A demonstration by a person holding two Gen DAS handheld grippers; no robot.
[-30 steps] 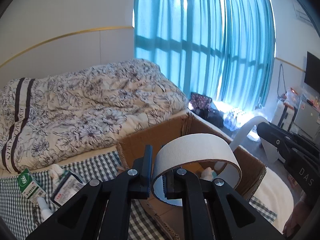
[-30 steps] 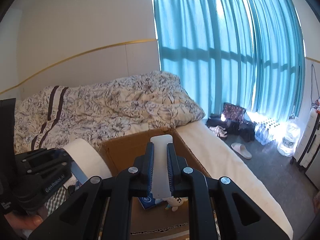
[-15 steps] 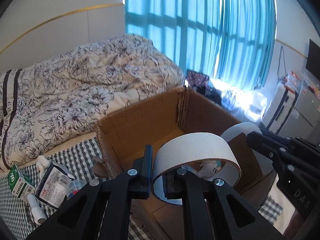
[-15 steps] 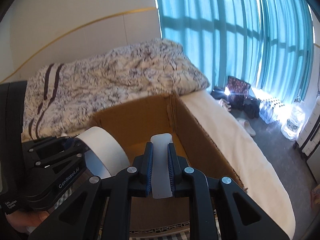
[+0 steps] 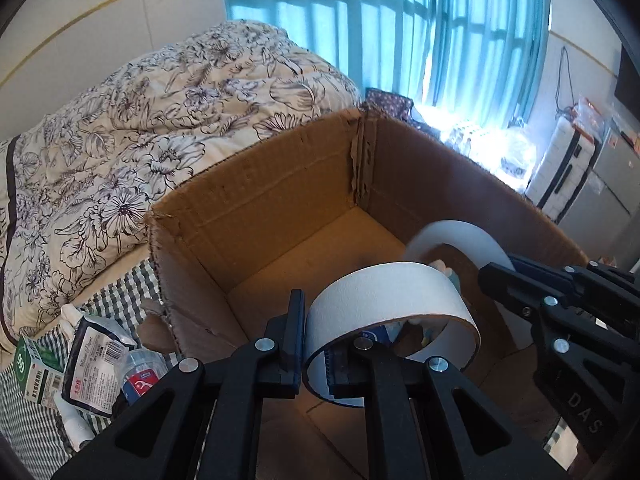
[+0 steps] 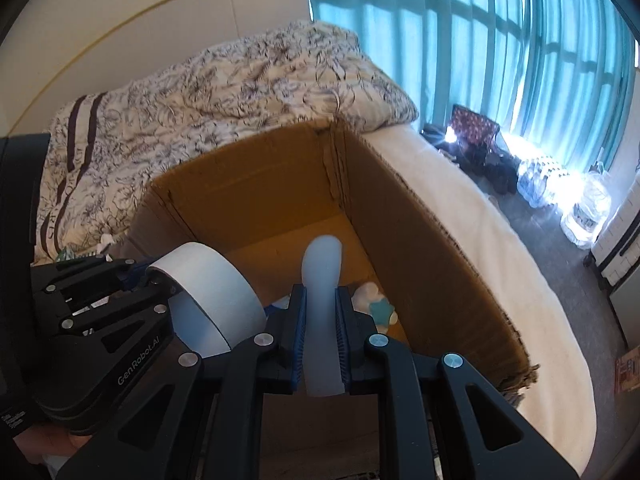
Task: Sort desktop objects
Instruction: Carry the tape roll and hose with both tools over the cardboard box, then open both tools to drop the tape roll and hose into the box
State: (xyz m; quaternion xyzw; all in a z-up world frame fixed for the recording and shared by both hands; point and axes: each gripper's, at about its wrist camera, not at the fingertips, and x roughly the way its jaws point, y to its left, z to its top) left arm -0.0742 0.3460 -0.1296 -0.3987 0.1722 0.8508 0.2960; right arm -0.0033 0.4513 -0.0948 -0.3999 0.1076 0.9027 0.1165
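Note:
An open cardboard box (image 5: 280, 200) (image 6: 260, 184) stands on the bed in front of both grippers. My left gripper (image 5: 316, 344) is shut on the wall of a white tape roll (image 5: 380, 292), held over the box's near left part. In the right wrist view that roll (image 6: 208, 280) and the left gripper (image 6: 140, 280) show at the left. My right gripper (image 6: 320, 320) is shut on a second white tape roll (image 6: 323, 264), seen edge-on above the box floor. From the left wrist, this roll (image 5: 452, 236) and the right gripper (image 5: 496, 280) are at the right.
A white and teal soft toy (image 6: 376, 300) lies in the box. Left of the box, on a checked cloth (image 5: 24, 420), lie a green carton (image 5: 36, 364), a black packet (image 5: 96, 356) and a small bottle (image 5: 140, 368). A floral duvet (image 5: 140, 120) lies behind.
Both grippers have moved forward and tipped down over the open box, each still holding its tape roll. The box now fills much more of both views.

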